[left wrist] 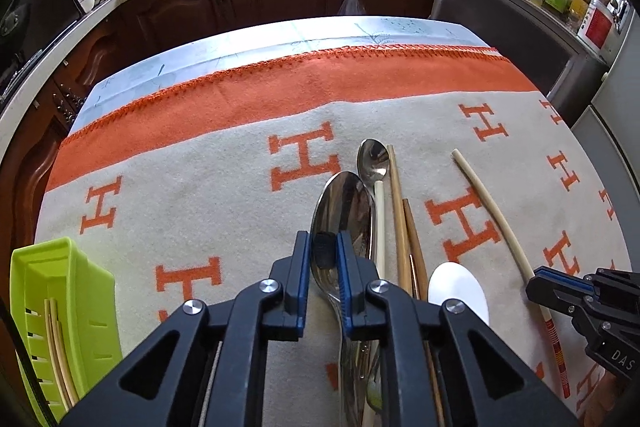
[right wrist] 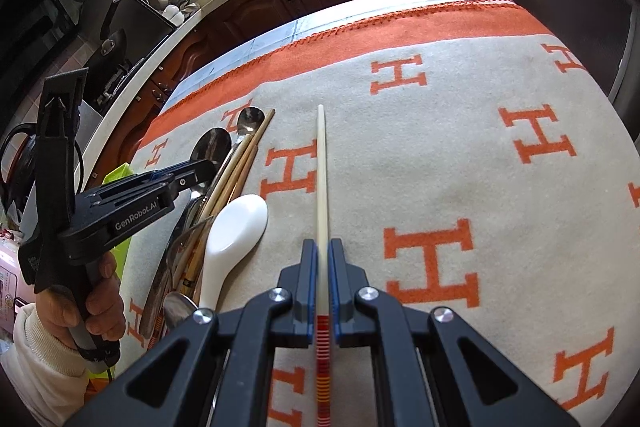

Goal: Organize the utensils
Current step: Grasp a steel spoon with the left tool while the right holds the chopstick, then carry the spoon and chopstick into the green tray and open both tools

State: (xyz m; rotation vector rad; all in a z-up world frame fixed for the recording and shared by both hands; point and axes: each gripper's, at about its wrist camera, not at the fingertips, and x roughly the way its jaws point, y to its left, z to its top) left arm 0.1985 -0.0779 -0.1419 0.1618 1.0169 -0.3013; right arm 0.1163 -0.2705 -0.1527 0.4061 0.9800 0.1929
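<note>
A: Container first. Green tray point(left wrist: 60, 319), lower left of the left wrist view, on the blanket point(left wrist: 200, 195) over the counter. Two pale chopsticks point(left wrist: 58, 351) lie in it, lengthwise.

B: Left tongs point(left wrist: 324, 267)?

A: Narrow, clamped on the large steel spoon point(left wrist: 344, 211) at the foot of its bowl. Right tongs point(right wrist: 322, 283) are clamped too, on the cream chopstick point(right wrist: 322, 179), just above its red-striped end.

B: The pile?

A: Centre of the left wrist view: small steel spoon point(left wrist: 373, 159), wooden chopsticks point(left wrist: 400, 219), white ceramic spoon point(left wrist: 460, 287). All touching or just beside one another.

B: Hidden parts?

A: Handles of the pile run under the left tongs; how many utensils lie there cannot be told. The tray's near end is cut off by the frame.

B: Room?

A: Bare blanket right of the cream chopstick in the right wrist view. The far counter edge shows beyond the orange band point(right wrist: 400, 27).
</note>
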